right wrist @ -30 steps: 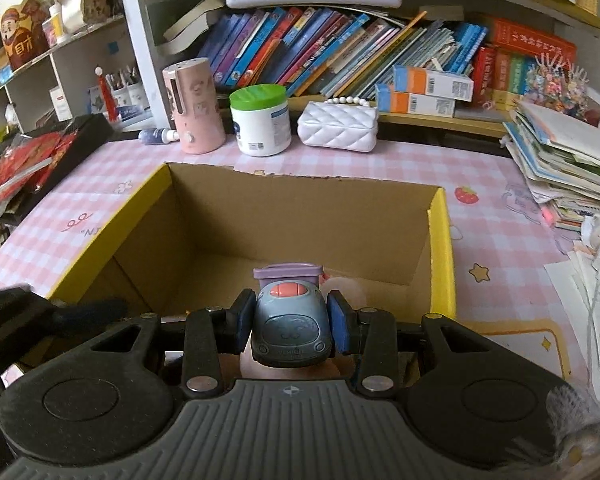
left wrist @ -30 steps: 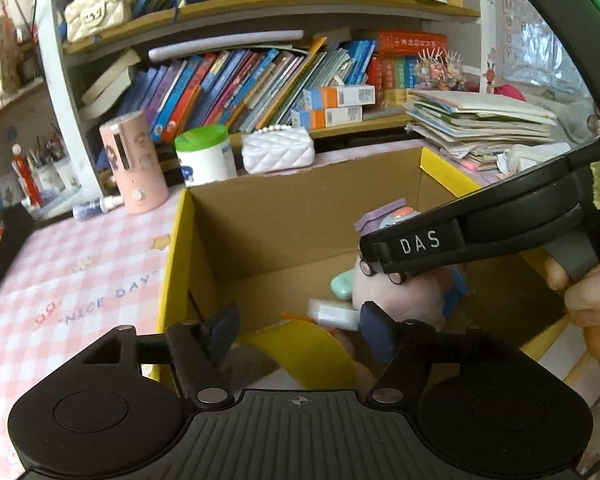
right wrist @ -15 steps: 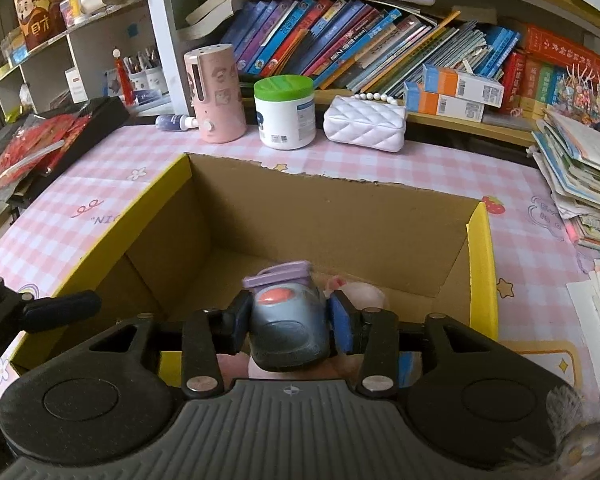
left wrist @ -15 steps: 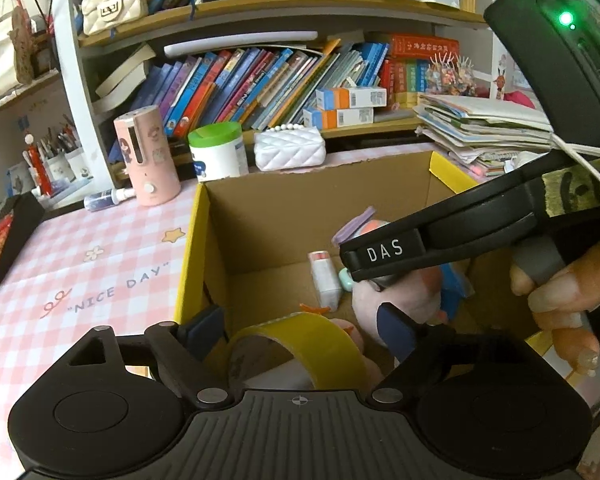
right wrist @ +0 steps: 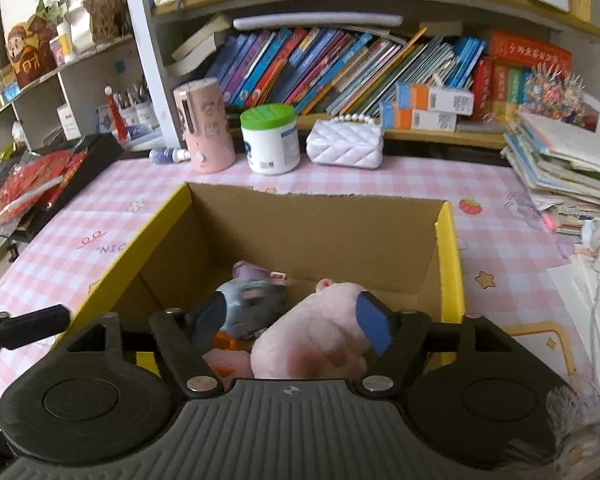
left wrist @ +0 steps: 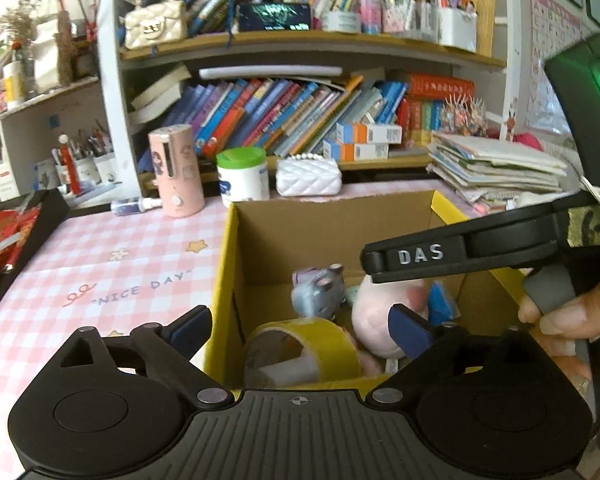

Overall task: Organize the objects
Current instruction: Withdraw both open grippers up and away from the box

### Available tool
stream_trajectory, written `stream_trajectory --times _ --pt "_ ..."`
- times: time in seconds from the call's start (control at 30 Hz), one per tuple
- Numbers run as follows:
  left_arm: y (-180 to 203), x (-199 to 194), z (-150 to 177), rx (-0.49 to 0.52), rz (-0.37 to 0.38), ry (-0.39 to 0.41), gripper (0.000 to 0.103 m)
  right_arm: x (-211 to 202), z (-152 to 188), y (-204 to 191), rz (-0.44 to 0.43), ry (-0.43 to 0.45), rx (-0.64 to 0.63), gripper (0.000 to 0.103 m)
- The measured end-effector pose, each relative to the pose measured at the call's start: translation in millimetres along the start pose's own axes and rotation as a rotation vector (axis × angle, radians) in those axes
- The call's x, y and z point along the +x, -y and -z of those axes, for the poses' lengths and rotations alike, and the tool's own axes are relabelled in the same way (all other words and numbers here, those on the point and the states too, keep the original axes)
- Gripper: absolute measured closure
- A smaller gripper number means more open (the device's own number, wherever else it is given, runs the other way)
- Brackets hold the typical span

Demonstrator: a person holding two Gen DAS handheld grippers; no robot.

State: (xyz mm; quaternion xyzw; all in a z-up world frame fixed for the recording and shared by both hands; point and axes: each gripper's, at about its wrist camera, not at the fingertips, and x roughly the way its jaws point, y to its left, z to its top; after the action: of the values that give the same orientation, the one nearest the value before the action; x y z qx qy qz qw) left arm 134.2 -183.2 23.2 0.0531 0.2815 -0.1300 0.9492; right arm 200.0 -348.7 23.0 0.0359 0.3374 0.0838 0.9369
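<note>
1. The cardboard box [right wrist: 316, 236] with yellow flaps stands open on the pink checked surface [right wrist: 100, 216], in front of a bookshelf [right wrist: 340, 68].
2. The right gripper [right wrist: 296, 316] hangs over the near edge of the box with its jaws spread wide and nothing between them.
3. The grey toy car [right wrist: 248, 304] lies inside the box, tilted on its side, just beside the pink plush toy [right wrist: 320, 344] and apart from both right fingers.
4. The left gripper [left wrist: 300, 326] is also spread, its two blue-padded fingers [left wrist: 190, 326] wide apart at the near left corner of the box and holding nothing.
5. In the left wrist view a roll of yellow tape [left wrist: 304, 348] sits in the box close to the near wall, with the grey toy car [left wrist: 318, 292] behind it and the pink plush toy [left wrist: 384, 308] to its right.
6. Behind the box, on the surface, stand a pink cylinder [right wrist: 204, 128], a white jar with a green lid [right wrist: 270, 138] and a white quilted purse [right wrist: 344, 144]; a stack of papers [right wrist: 564, 164] lies to the right.
</note>
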Motion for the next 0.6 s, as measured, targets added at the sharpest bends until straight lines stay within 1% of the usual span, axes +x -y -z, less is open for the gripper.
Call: stream_trajectory --times 0.23,0.33,0.47,0.53,0.6 --pt "-16 -28 14 -0.022 -0.029 0.006 0.005 -37 18 -16 0.054 0.046 0.047 0.022" --pt "-25 -42 23 -0.031 -0.036 0.008 0.003 -52 29 -30 0.066 0.056 0.047 0.018" --pt "-36 -60 36 -0.038 -0.061 -0.003 0.002 -67 47 -52 0.090 0.065 0.057 0.014" --pt "-41 -67 41 -0.051 -0.070 -0.011 0.002 -73 57 -64 0.106 0.071 0.047 0.010" --pt "-47 -74 48 -0.067 -0.078 -0.022 0.002 -79 66 -77 0.131 0.077 0.027 0.007"
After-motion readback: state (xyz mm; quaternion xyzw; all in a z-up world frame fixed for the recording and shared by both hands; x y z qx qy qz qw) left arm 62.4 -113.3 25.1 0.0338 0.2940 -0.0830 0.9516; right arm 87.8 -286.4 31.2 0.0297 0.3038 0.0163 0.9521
